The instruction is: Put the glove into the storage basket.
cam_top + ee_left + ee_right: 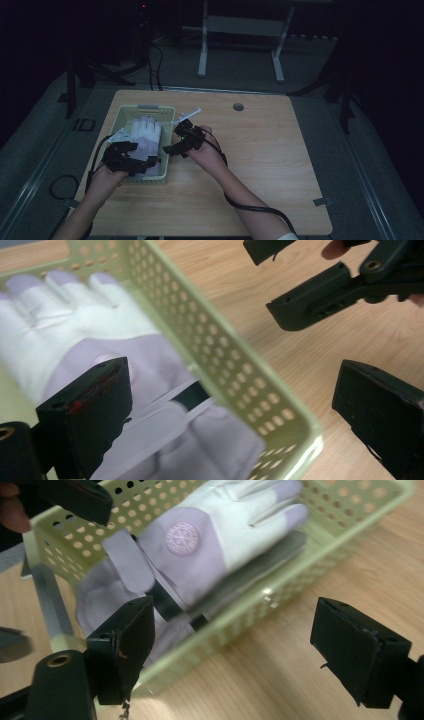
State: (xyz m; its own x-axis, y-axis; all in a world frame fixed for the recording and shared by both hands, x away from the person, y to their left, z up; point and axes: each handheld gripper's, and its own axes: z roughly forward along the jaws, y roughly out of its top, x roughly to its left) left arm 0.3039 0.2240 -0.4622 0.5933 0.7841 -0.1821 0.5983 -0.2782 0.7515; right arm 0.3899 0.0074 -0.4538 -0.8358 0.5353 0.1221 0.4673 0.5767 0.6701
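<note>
Looking down from the high view, we see a pale green perforated basket [123, 114] on the left part of the wooden counter [260, 150], holding a white and lilac glove [146, 135] that lies flat with its fingers pointing away from the person. The left gripper [131, 156] sits over the basket's near end. In the left gripper view, we note its jaws spread wide and holding nothing, one inside the basket above the glove's cuff and one outside the wall. The right gripper [176, 140] hovers at the basket's right wall; in the right gripper view, we see its jaws likewise released, straddling that wall, with the glove's round lilac badge [182, 538] beyond.
</note>
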